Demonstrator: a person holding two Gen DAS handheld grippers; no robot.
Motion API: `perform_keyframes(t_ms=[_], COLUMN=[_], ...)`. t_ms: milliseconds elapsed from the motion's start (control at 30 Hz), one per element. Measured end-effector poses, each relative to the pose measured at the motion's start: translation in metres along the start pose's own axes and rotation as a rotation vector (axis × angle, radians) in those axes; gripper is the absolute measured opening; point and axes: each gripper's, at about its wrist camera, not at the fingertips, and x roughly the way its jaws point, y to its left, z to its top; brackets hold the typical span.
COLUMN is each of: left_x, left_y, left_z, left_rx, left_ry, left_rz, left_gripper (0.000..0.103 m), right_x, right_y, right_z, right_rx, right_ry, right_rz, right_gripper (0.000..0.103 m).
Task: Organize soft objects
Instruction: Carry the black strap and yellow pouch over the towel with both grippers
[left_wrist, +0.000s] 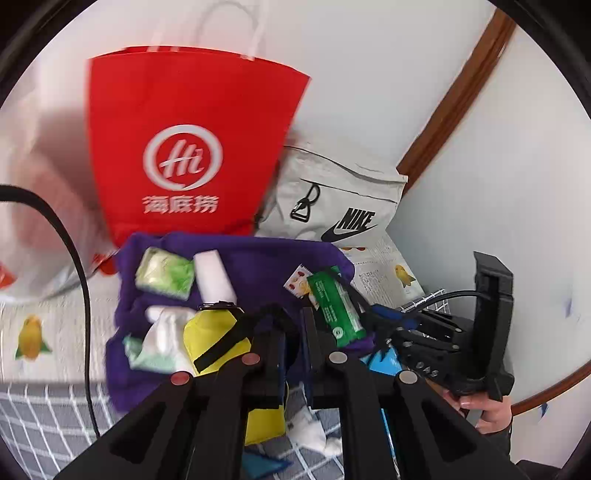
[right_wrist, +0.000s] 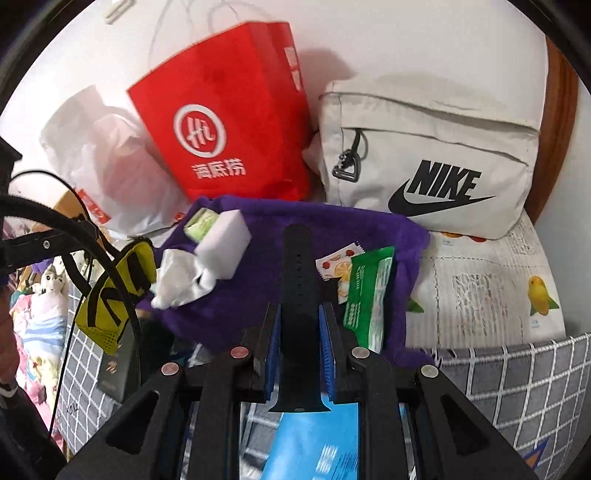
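R gripper (right_wrist: 300, 325) is clamped on a black watch strap (right_wrist: 298, 295), blue pads pressing both edges, strap sticking fwd over the purple towel (right_wrist: 258, 295). L gripper (left_wrist: 291, 332) grips the black strap of a yellow pouch (left_wrist: 218, 339), pouch hanging at the towel's left edge; in the right wrist view the same pouch (right_wrist: 114, 295) dangles from black straps, off to the left. On the towel: white sponge block (right_wrist: 223, 243) w/ crumpled white tissue (right_wrist: 177, 280) touching its near side, small green packet (right_wrist: 201, 223) just behind the sponge, green wipes pack (right_wrist: 367, 295) on the right w/ a fruit-print sachet (right_wrist: 338, 264) tucked beside it. Behind the towel a red paper bag (right_wrist: 229, 110) stands upright, grey Nike bag (right_wrist: 424, 158) leaning next to it on the right, white plastic bag (right_wrist: 99, 147) on the left. Blue packet (right_wrist: 314, 443) lies below the R gripper on the checked grey cloth (right_wrist: 517, 387)
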Motion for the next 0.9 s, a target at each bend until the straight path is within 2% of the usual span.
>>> perform_keyframes(t_ms=[267,400,533,633,900], left_x=[0.056,0.083,0.104,0.115,0.112], left_y=[-0.013,-0.006,0.022,0.037,0.053], left_z=[0.033,0.035,0.025,0.024,0.020], left_rx=[0.056,0.060,0.025,0.017,0.023], left_ry=[0.056,0.088,0.128,0.153,0.151], left_rz=[-0.031,-0.033,0.002,0.060,0.092], left_gripper=[0.007,0.007,0.007,0.008,0.008], right_x=[0.031,0.042,0.051,0.066,0.100], right_y=[-0.022,-0.029,-0.029,-0.023,-0.005], right_z=[0.014,0.015,0.016,0.020,0.024], right_rx=[0.033,0.033,0.026,0.014,-0.014], right_ry=[0.036,0.055,0.072,0.109,0.177], right_rz=[-0.019,-0.034,-0.015,-0.019,-0.023], right_gripper=[0.020,0.020,0.020,0.020,0.020])
